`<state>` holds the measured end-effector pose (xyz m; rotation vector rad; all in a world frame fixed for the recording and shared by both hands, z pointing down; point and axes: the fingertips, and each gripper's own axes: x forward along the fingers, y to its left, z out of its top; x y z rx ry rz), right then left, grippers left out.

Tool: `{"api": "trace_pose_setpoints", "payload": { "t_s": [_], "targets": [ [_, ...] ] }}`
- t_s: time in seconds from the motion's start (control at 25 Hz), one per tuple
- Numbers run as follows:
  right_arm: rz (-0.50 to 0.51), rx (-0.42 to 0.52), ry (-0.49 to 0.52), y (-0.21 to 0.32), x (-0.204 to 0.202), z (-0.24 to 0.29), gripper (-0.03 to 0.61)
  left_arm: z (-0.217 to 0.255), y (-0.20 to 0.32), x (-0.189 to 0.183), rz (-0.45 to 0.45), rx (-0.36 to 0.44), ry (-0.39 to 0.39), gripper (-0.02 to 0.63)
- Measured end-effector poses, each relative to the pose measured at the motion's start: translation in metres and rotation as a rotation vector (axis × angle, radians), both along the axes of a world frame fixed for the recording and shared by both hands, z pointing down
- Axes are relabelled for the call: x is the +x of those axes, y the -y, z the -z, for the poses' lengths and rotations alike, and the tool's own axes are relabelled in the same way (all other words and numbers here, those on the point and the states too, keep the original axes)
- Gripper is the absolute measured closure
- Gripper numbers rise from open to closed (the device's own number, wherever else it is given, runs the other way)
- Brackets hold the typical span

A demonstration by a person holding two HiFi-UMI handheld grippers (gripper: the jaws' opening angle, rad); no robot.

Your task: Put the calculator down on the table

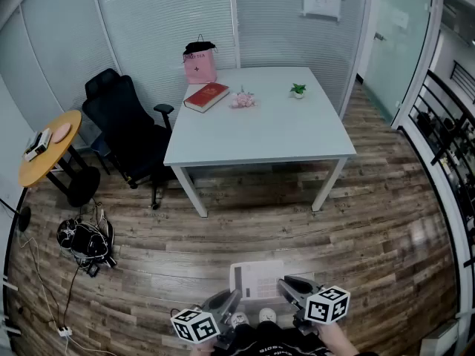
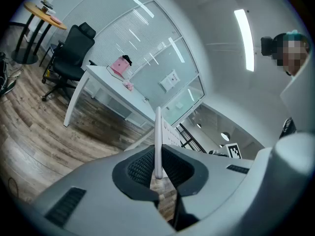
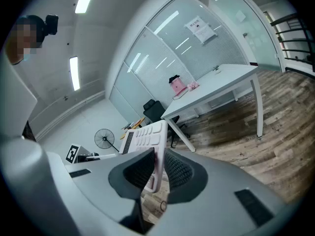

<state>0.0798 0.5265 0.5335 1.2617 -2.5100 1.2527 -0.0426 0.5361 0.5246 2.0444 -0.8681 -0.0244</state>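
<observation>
The calculator was held low in the near foreground, well apart from the white table and over the wooden floor; its left edge was clamped by the left gripper and its right edge by the right gripper, both pairs of jaws being pressed onto the thin body. Only the edges were pinched, so a slip was judged possible if either grip were eased before the table was reached; the calculator would then be dropped onto the floor. A twist could also be caused if the two grippers were moved unevenly, since the slab was borne between them. The far part of the table was taken up by a red book, a pink bag and a small plant; a knock could be avoided if the bare near part were chosen. The black chair at the table's left could be brushed if the approach were drifted that way.
</observation>
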Motion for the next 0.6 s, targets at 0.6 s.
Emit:
{"api": "trace_pose_setpoints", "payload": {
  "t_s": [0.6],
  "targets": [
    [-0.054,0.037,0.026,-0.006,-0.027,0.014,0.505,0.011,-0.004,-0.028,-0.006,0.047,-0.025,0.558]
  ]
}}
